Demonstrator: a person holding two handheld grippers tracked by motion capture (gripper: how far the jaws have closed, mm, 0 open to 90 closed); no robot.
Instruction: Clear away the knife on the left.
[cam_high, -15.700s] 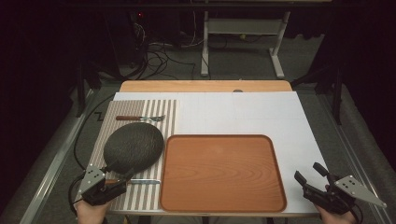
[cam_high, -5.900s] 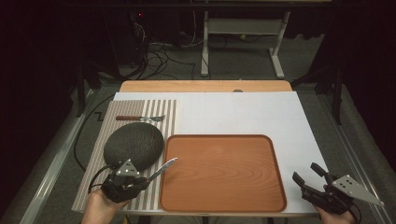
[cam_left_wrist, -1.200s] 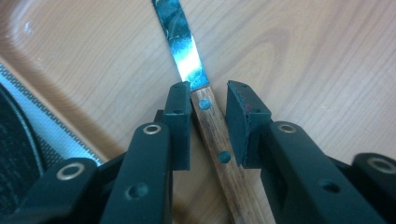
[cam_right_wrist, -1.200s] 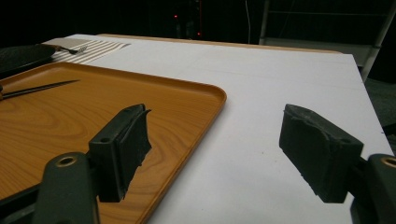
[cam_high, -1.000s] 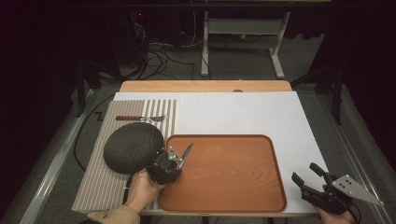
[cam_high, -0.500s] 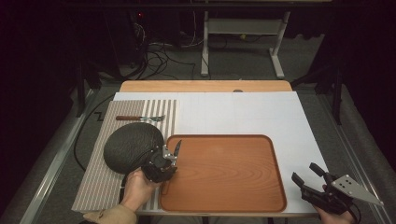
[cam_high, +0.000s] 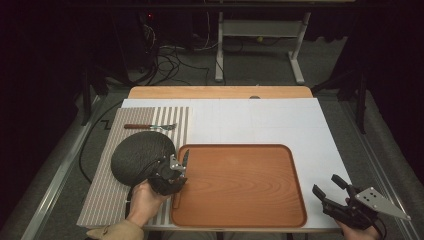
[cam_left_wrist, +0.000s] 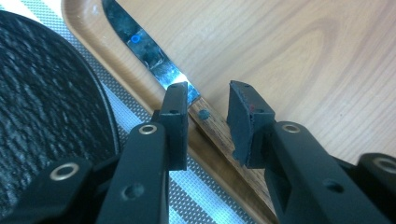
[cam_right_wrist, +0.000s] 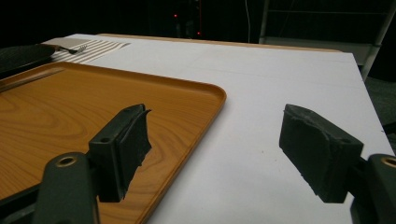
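**Wood-handled knife on tray edge, left jaws straddling it**

Steel blade, brown wooden handle with a dark rivet: that's the knife (cam_left_wrist: 187, 95) I'm working. Blade is scuffed and reflective, pointing away from me; handle runs back toward the near edge. It lies flat along the inner left side of the wood-grain tray (cam_high: 240, 190), right against the raised rim. In the high view I see the knife (cam_high: 184, 162) as a thin strip at the tray's left side, blade tip toward the far corner.

My left gripper (cam_left_wrist: 208, 105) sits directly over the handle-blade junction. Jaws apart, one on either side of the handle; left jaw close to or touching the knife's edge, right jaw clearly off it with tray showing in the gap. Not clamped. In the high view the left gripper (cam_high: 172, 172) hangs over the tray's left rim, beside the dark round plate (cam_high: 140, 157) on the striped placemat (cam_high: 107, 200).

My right gripper (cam_right_wrist: 215, 140) has jaws wide apart, nothing between them, over the white table (cam_right_wrist: 261, 116) off the tray's right corner, well apart from the knife. High view puts the right gripper (cam_high: 332, 192) at the near right corner.

Fork (cam_high: 150, 126) lies on the placemat beyond the plate.
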